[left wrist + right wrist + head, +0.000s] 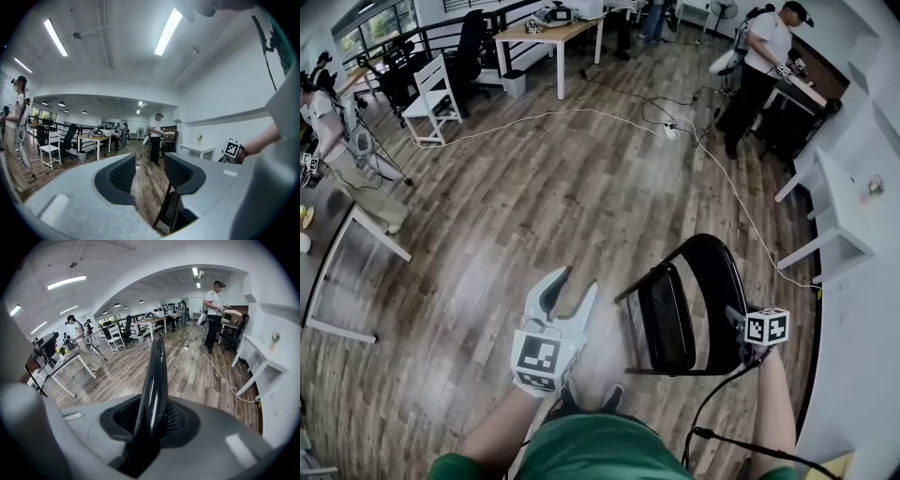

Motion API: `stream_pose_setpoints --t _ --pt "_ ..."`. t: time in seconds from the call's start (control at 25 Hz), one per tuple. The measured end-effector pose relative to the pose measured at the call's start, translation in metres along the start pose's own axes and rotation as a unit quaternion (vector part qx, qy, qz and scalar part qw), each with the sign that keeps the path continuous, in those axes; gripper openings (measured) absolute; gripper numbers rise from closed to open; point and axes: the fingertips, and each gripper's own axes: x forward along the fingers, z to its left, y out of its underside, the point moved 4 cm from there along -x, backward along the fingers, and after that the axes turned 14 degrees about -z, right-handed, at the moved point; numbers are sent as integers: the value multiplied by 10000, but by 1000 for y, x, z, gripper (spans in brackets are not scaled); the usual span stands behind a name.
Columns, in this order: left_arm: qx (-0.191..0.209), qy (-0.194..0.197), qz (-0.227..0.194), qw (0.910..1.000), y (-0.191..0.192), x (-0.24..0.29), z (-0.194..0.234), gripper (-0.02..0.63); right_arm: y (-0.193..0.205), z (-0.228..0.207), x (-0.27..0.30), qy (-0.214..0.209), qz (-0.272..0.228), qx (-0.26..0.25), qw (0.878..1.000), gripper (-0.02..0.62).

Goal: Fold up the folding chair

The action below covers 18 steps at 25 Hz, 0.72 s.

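The black folding chair (680,314) stands on the wood floor in front of me, its curved backrest (720,281) to the right and its seat (666,321) tilted steeply beside it. My right gripper (741,325) is shut on the backrest's edge; in the right gripper view the glossy black backrest (153,376) rises from between that gripper's (149,423) pads. My left gripper (569,298) hangs open to the left of the chair, apart from it. In the left gripper view only floor shows between the jaws of the left gripper (149,174), with the chair's frame (169,212) low and beyond them.
A white cable (727,183) runs across the floor beyond the chair. A white table (836,239) stands close on the right, and a table (352,272) stands at the left. A person (759,66) stands at the back right, another person (333,150) at the left near a white chair (431,98).
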Motion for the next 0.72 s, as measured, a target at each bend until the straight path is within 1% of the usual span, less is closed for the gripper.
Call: stream_pose_setpoints --t 0.72 --pt "76 -41 -5 10000 -3 -8 4 198 0 1 2 -8 27 -31 10000 101"
